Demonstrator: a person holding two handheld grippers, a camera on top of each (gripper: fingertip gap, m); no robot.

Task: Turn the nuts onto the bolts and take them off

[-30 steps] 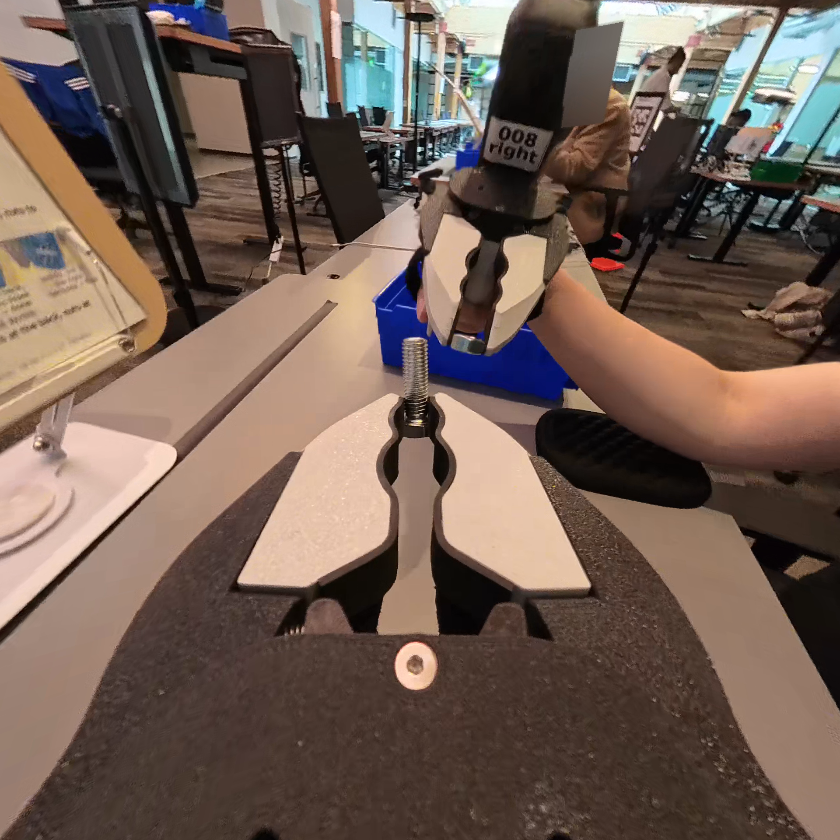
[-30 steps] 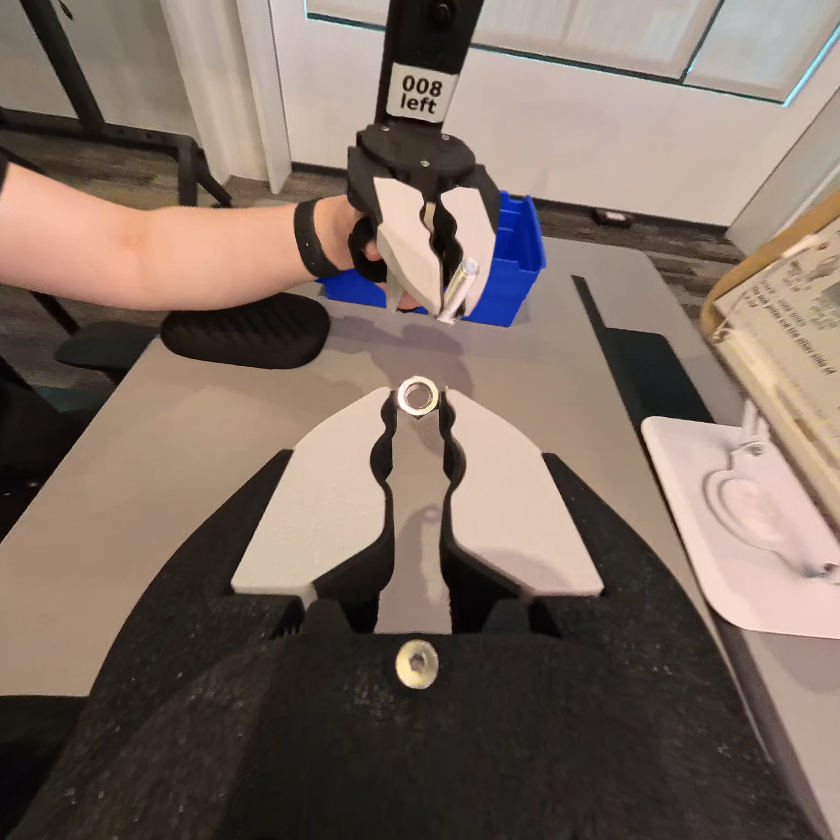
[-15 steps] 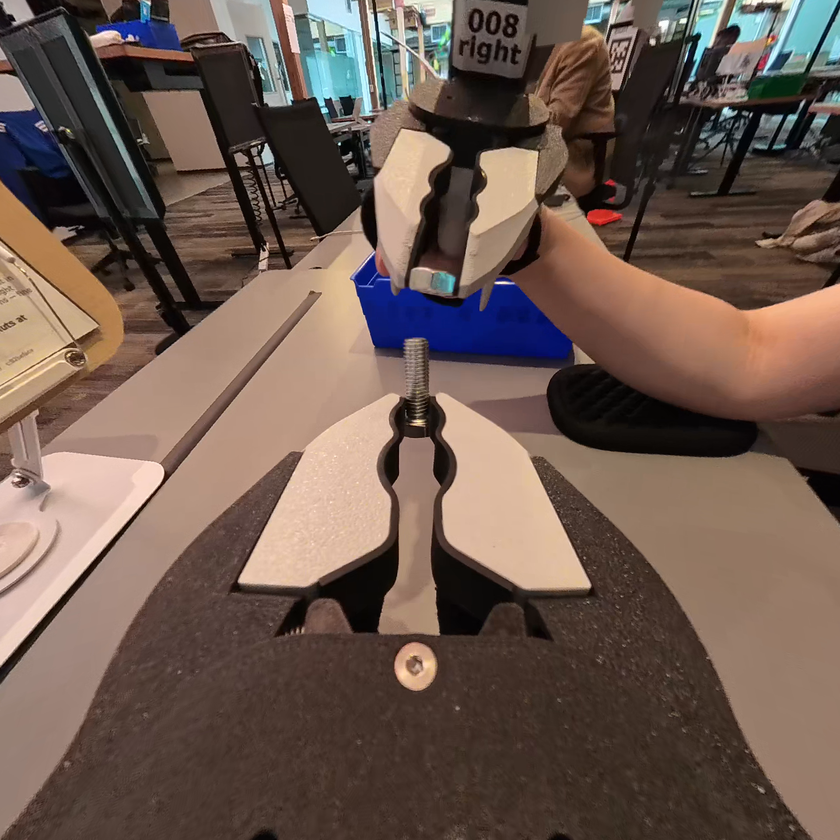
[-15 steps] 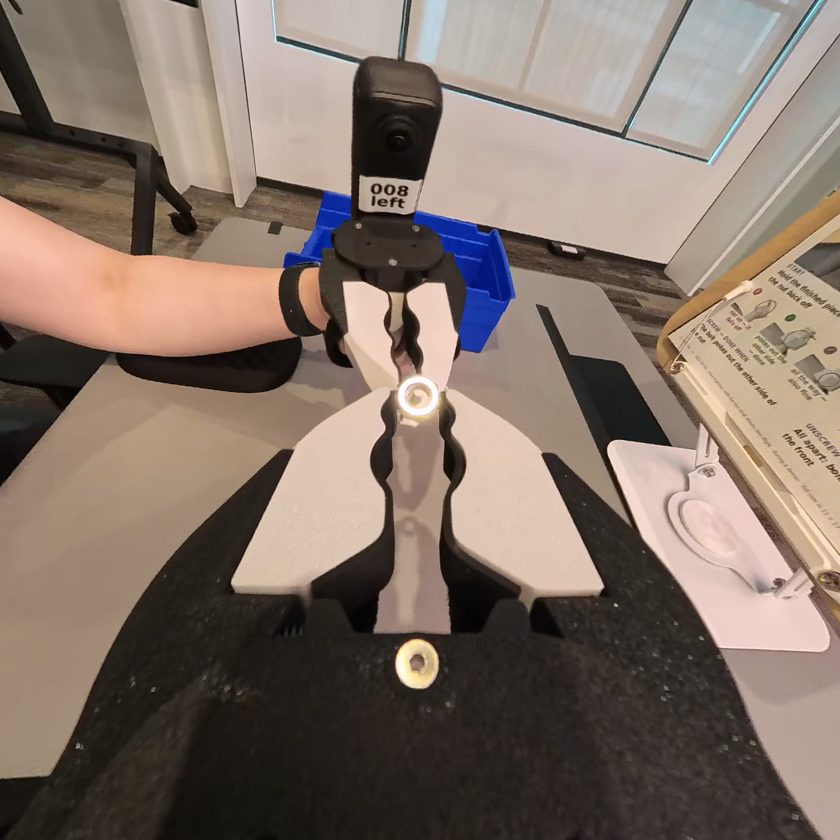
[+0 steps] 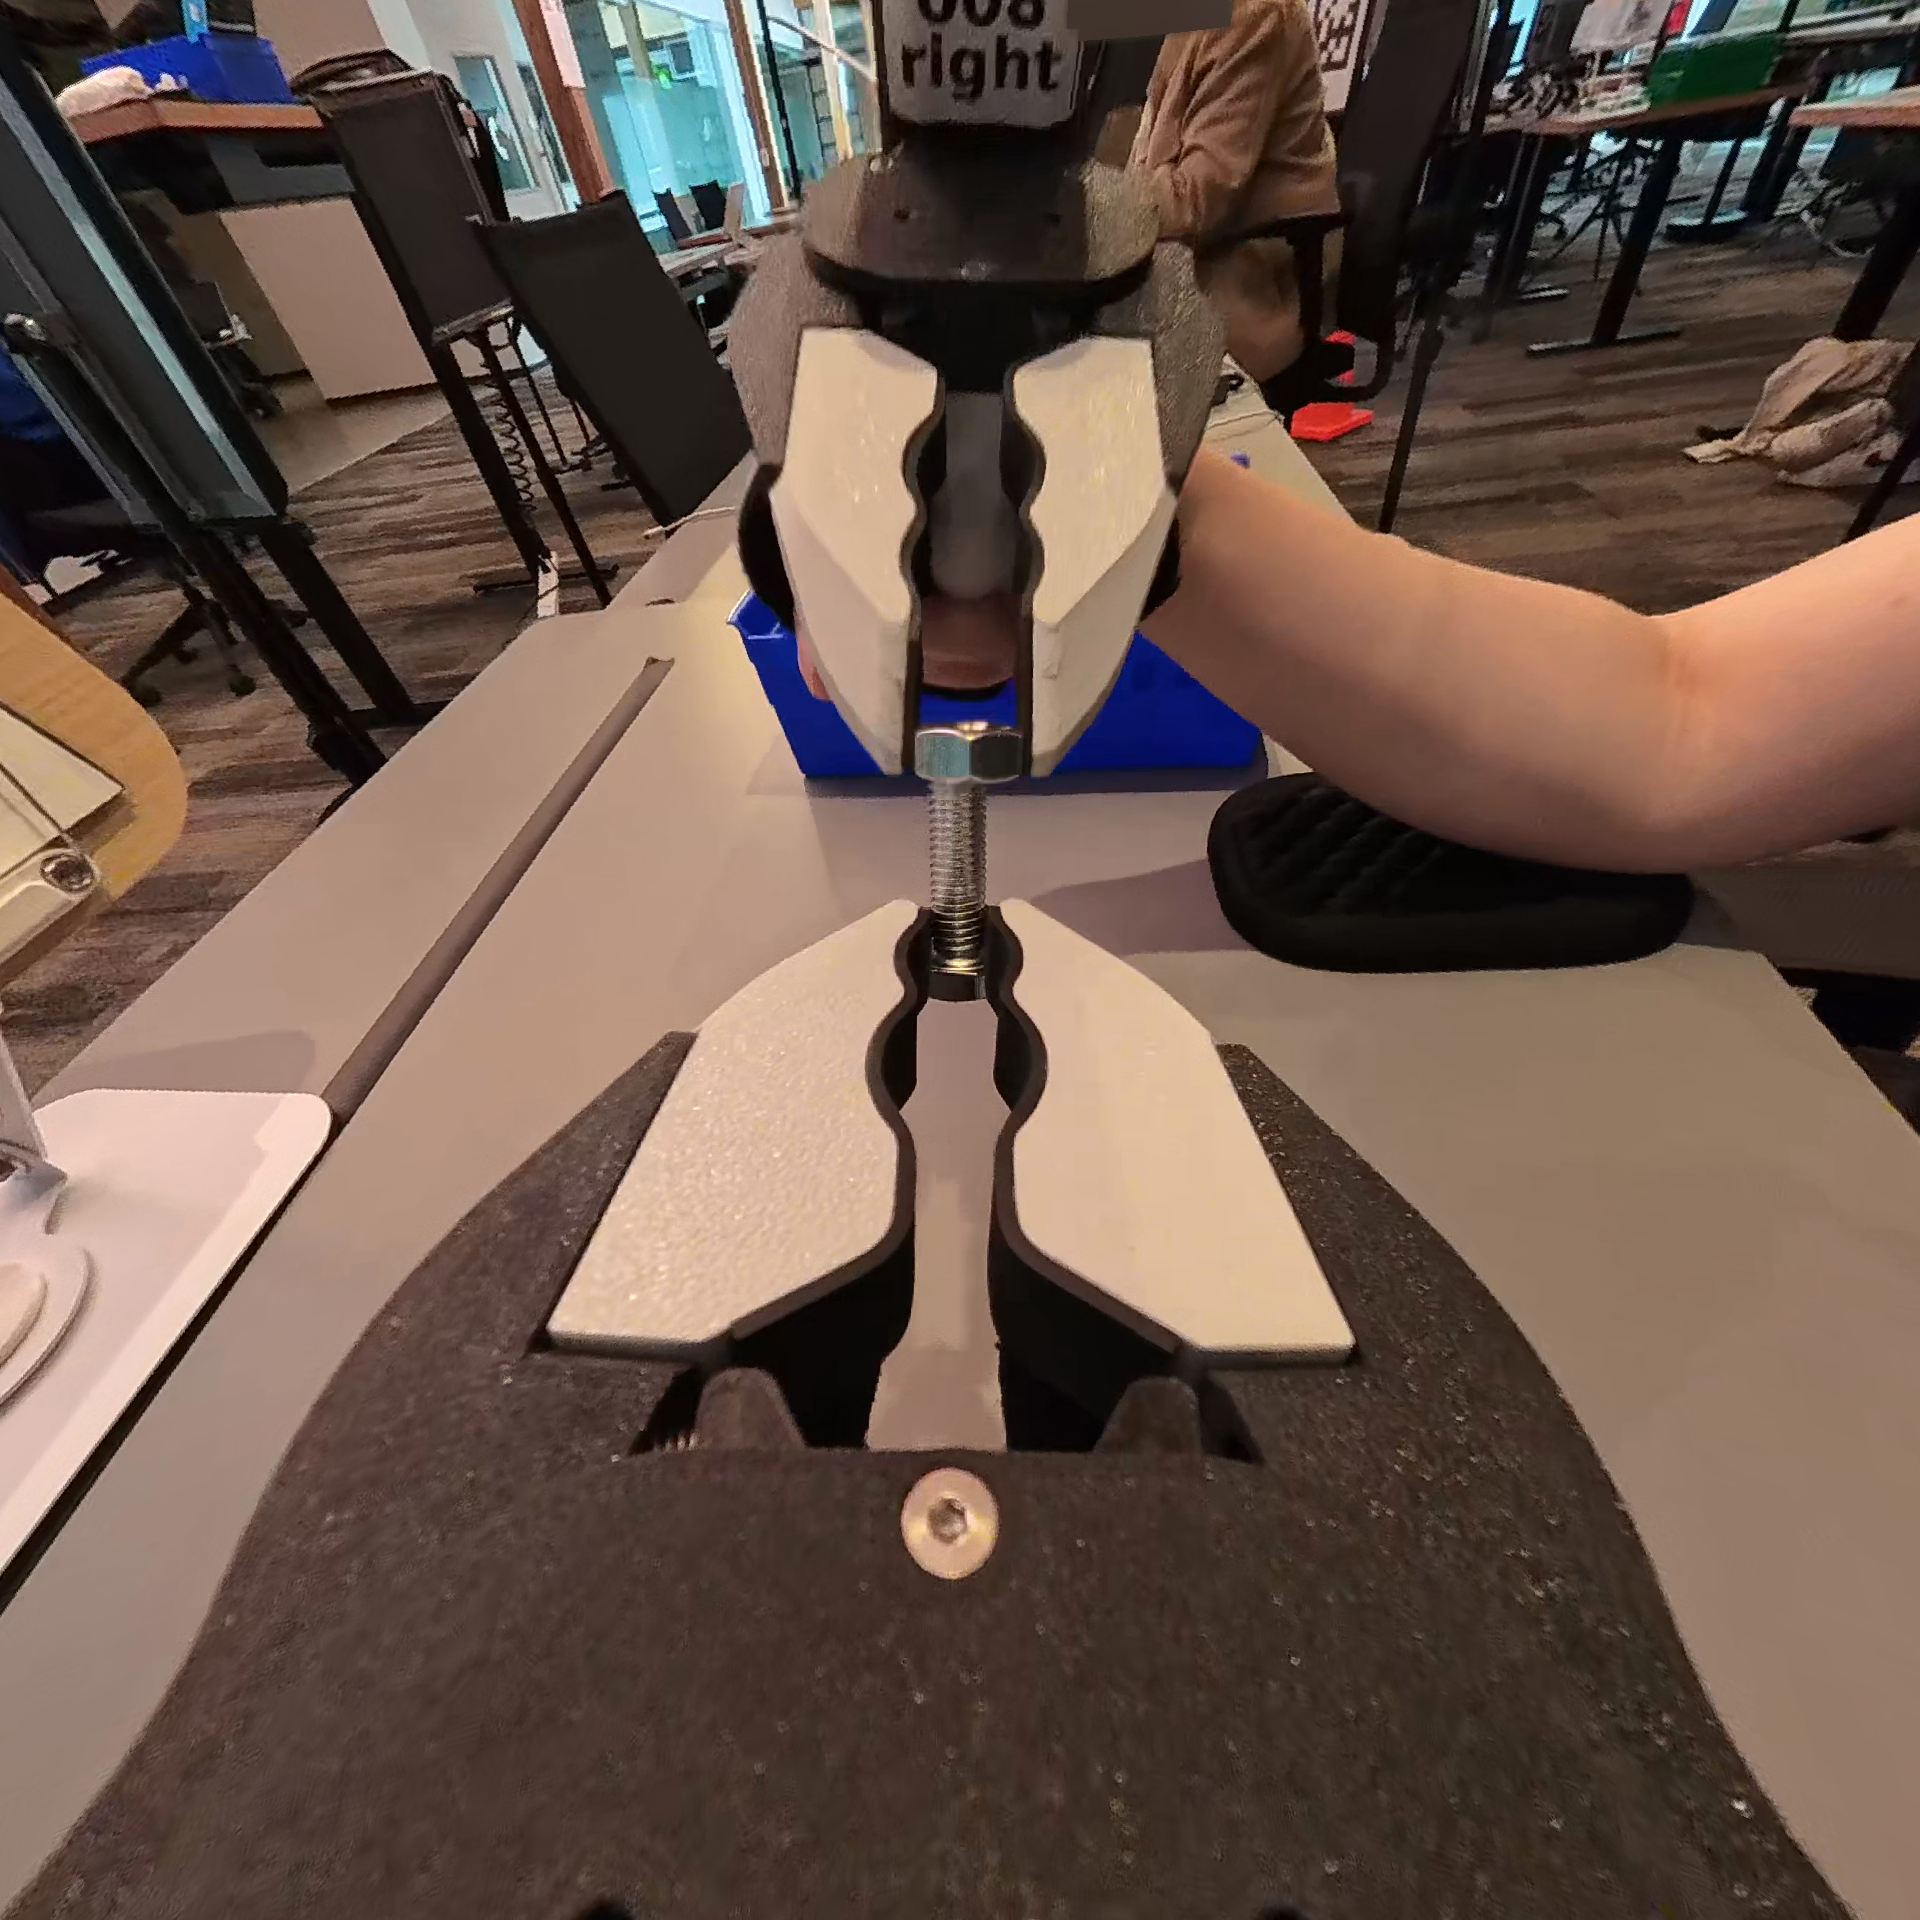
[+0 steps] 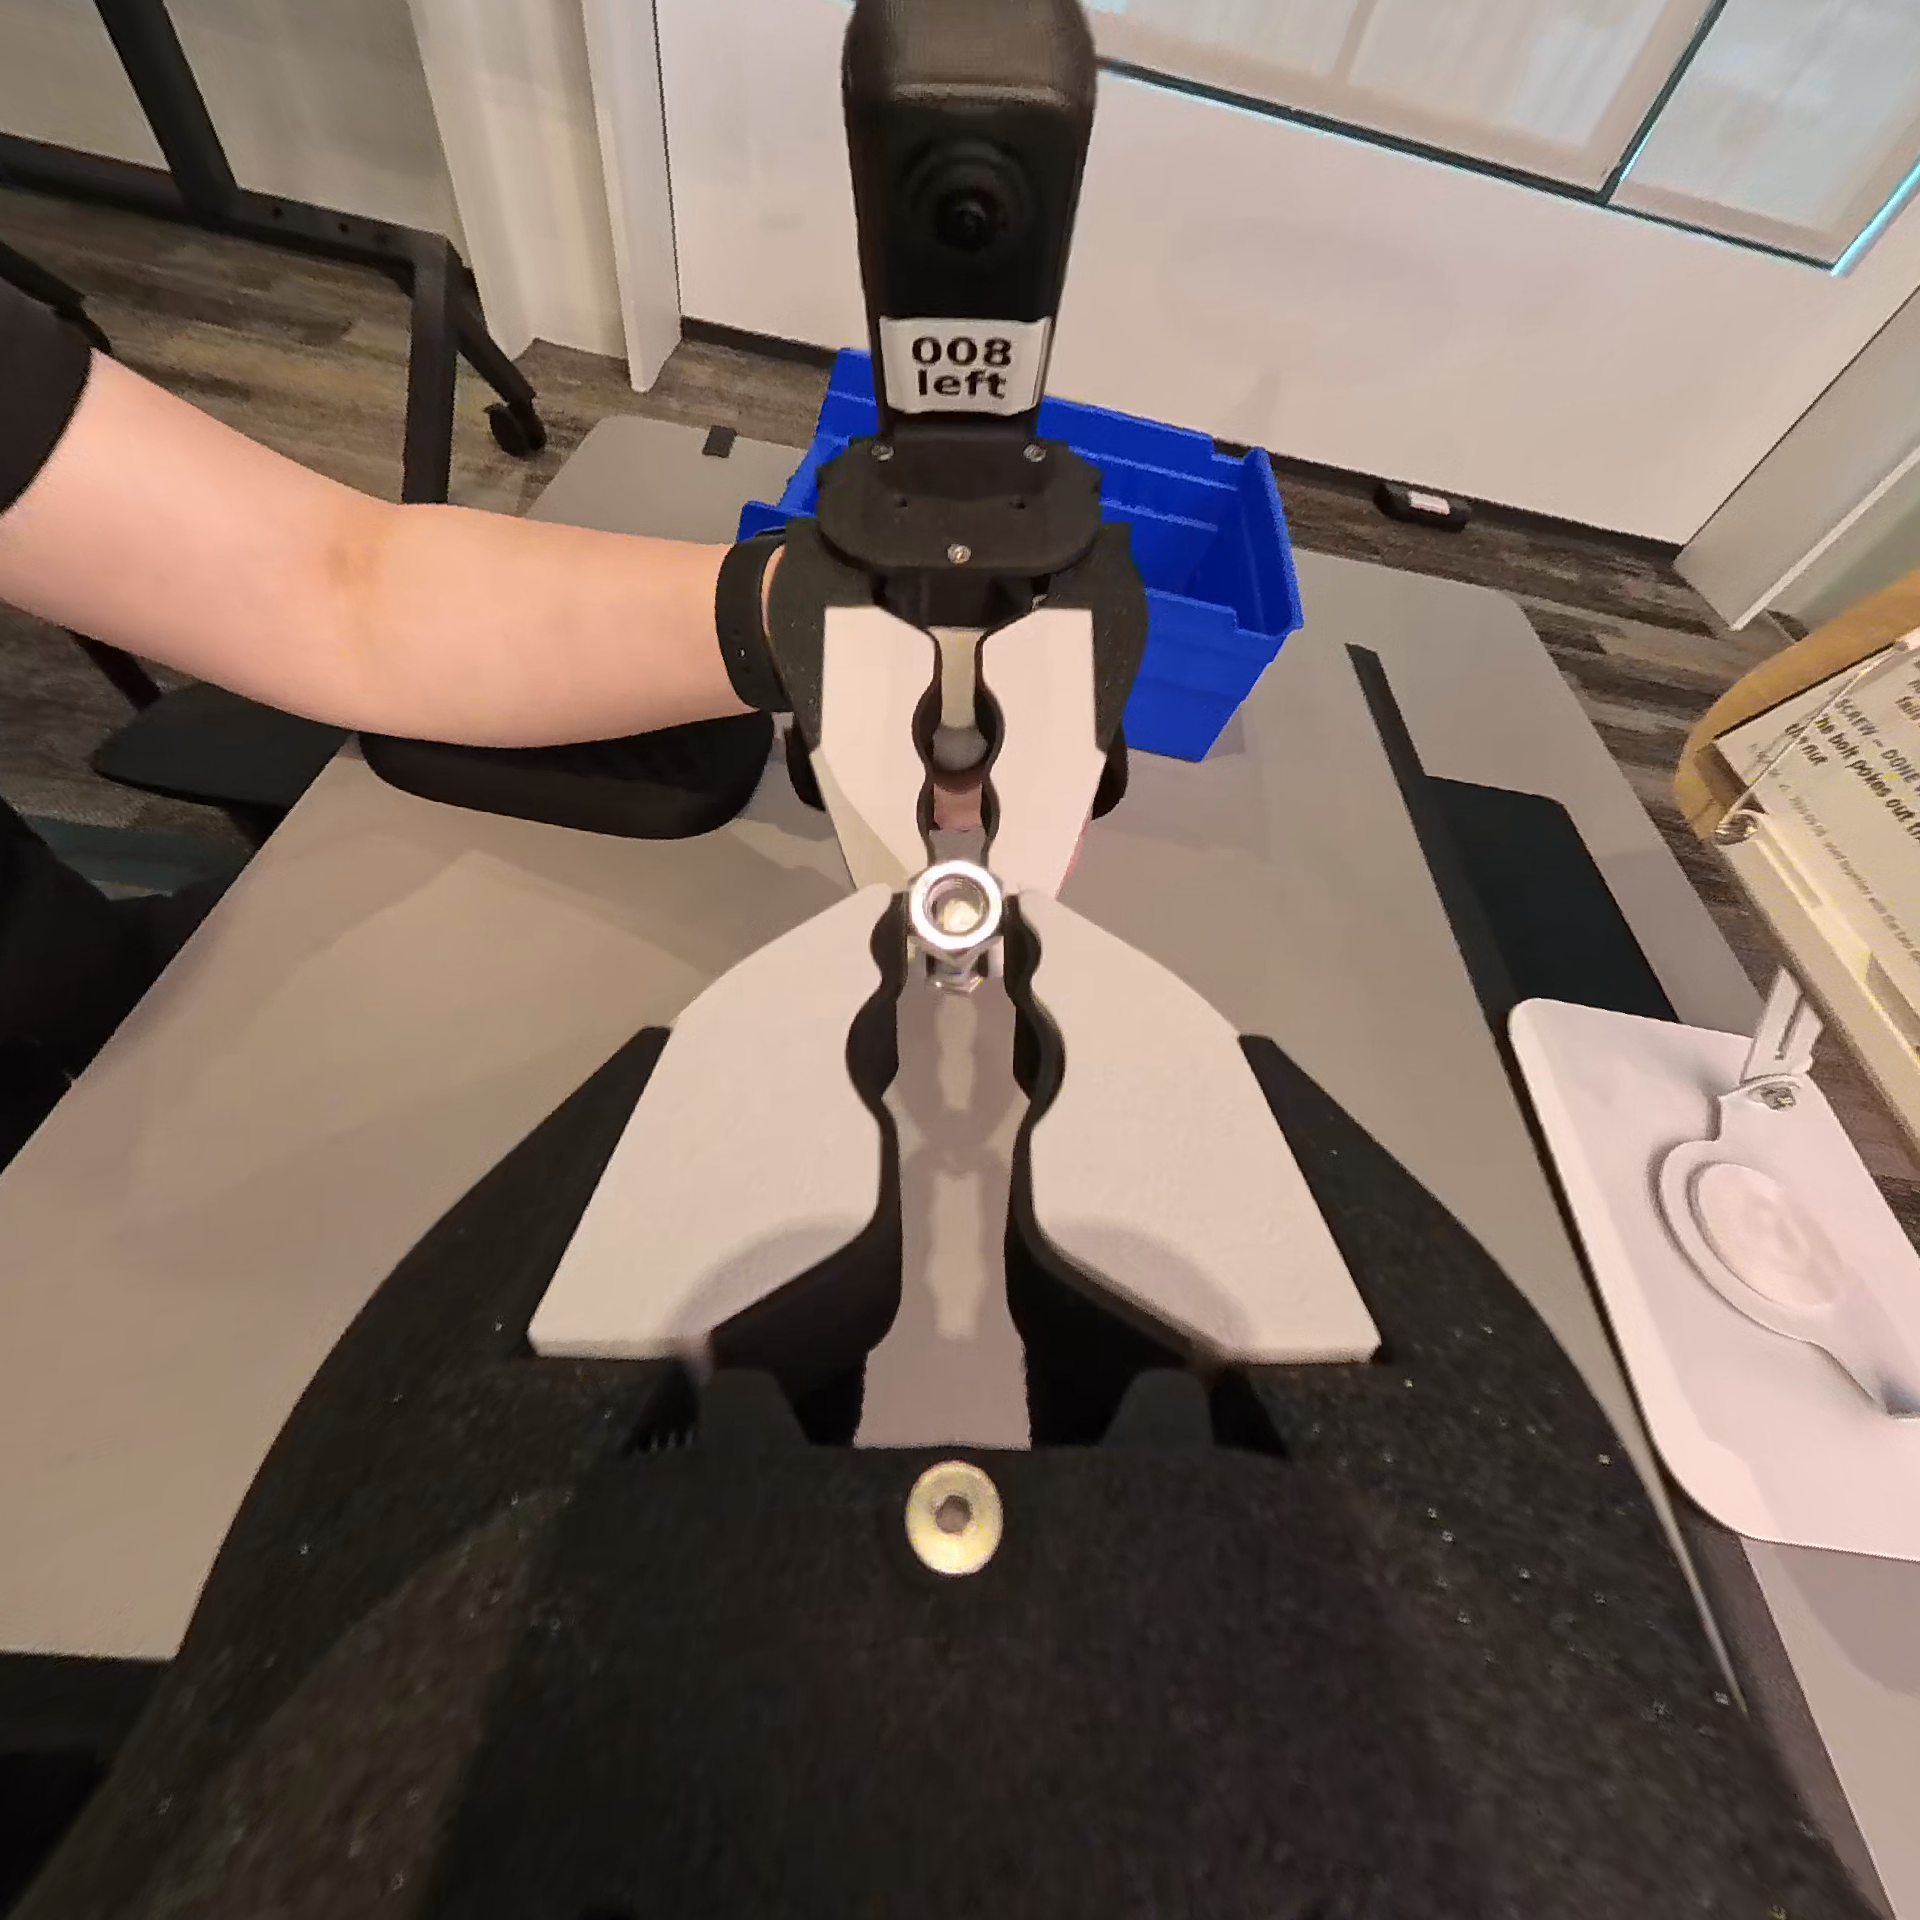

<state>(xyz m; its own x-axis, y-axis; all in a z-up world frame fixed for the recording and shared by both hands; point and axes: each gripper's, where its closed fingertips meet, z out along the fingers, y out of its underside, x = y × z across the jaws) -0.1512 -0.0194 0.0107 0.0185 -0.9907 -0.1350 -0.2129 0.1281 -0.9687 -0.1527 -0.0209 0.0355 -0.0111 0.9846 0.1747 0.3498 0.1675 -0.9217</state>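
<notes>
My left gripper [image 5: 956, 951] is shut on the head end of a silver bolt [image 5: 956, 857] and holds it upright, thread up, above the grey table [image 5: 623, 914]. My right gripper [image 5: 968, 753] comes down from above, shut on a silver hex nut [image 5: 968, 753] that sits on the bolt's top end. In the right wrist view my right gripper [image 6: 954, 920] holds the nut [image 6: 954, 914], and the bolt's tip shows inside its hole. The left gripper [image 6: 961, 831] faces it from behind. The bolt's head is hidden between the left fingertips.
A blue bin [image 6: 1195, 582] stands on the table behind the grippers; it also shows in the left wrist view [image 5: 1174, 717]. A black arm pad [image 5: 1444, 883] lies at the table's side. A white stand base [image 6: 1714, 1247] with a framed instruction sheet [image 6: 1829, 790] stands at the other side. A person's forearms hold both grippers. Less than 4 cm separates the two grippers' tips. The white stand base [image 6: 1714, 1247] is about equally far from each gripper, around 40 cm.
The right gripper has brought the nut down from above and set it on the bolt's tip. The left gripper has kept the bolt upright and closed the distance.
</notes>
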